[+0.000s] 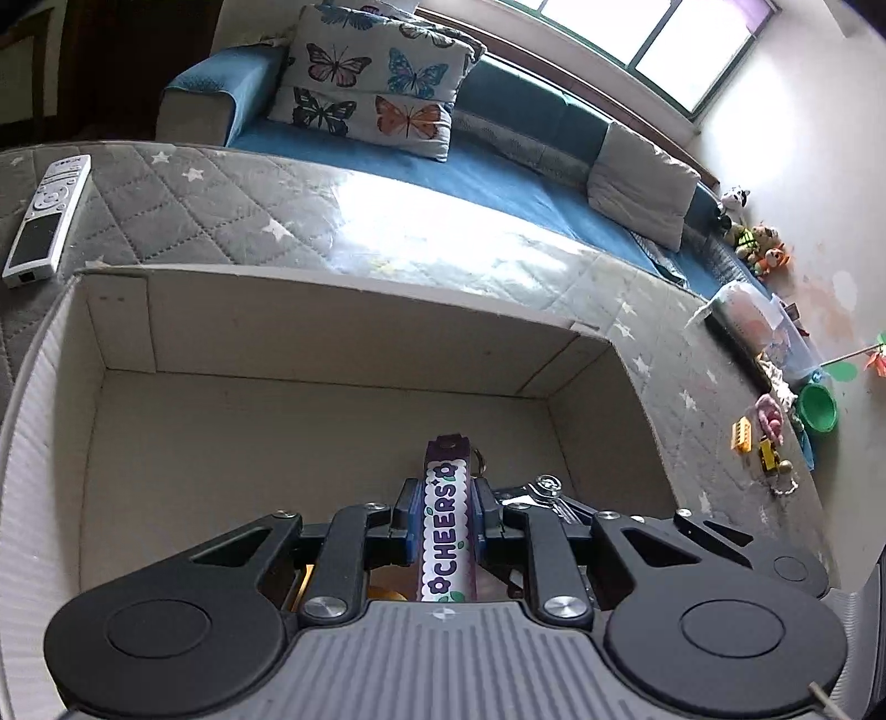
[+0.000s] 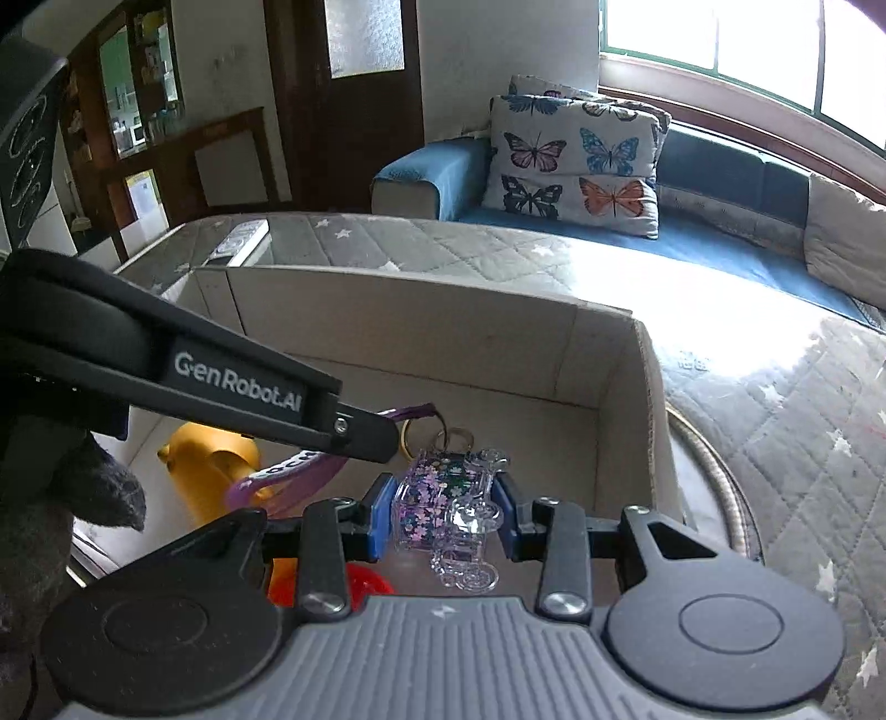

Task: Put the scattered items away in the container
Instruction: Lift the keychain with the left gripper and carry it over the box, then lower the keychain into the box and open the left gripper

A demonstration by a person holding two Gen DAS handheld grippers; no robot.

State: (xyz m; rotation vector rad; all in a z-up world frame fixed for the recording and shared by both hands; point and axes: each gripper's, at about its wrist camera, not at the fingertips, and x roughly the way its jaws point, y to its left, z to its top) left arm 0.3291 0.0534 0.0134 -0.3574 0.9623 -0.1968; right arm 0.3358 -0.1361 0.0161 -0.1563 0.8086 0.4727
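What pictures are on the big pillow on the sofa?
Colourful butterflies, pink, blue, orange and dark, on the white fabric pillow; clearest in the left wrist view.

A butterfly cushion (image 1: 382, 83) on the sofa (image 1: 526, 183) (remote (image 1: 47, 213) nearby).

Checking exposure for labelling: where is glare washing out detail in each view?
Left wrist: the window is blown white, and a glare patch bleaches the quilt behind the box. Right wrist: window overexposed, quilt washed out beside the box.
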